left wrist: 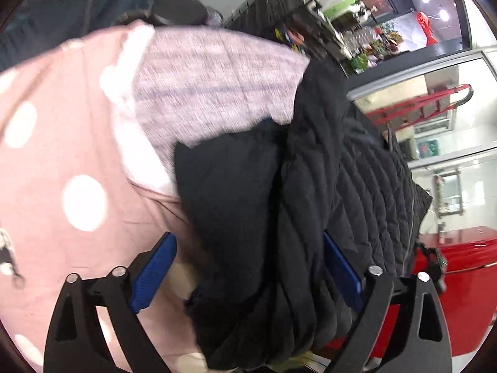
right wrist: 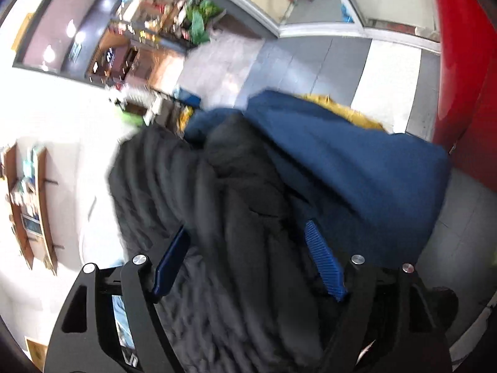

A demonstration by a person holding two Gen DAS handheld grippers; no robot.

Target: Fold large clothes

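Two grippers of mine, left gripper (left wrist: 248, 267) and right gripper (right wrist: 248, 258), both spread wide around the bunched black quilted jacket (left wrist: 310, 186), pink dotted bedding (left wrist: 56, 155) beside it.

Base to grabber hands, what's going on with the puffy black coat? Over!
Left gripper and right gripper: both wide open, bunched black quilted jacket between the fingers. Jacket lifted, not folded. Blue garment lying against it; pink polka-dot sheet alongside.

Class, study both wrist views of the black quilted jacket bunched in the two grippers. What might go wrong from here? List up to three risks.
1. The black quilted jacket fills both wide-spread jaws as a thick bundle, so the left gripper or right gripper may lose it.
2. The blue garment lies against the jacket and may get dragged along.
3. Both views are blurred, so edges are hard to align.
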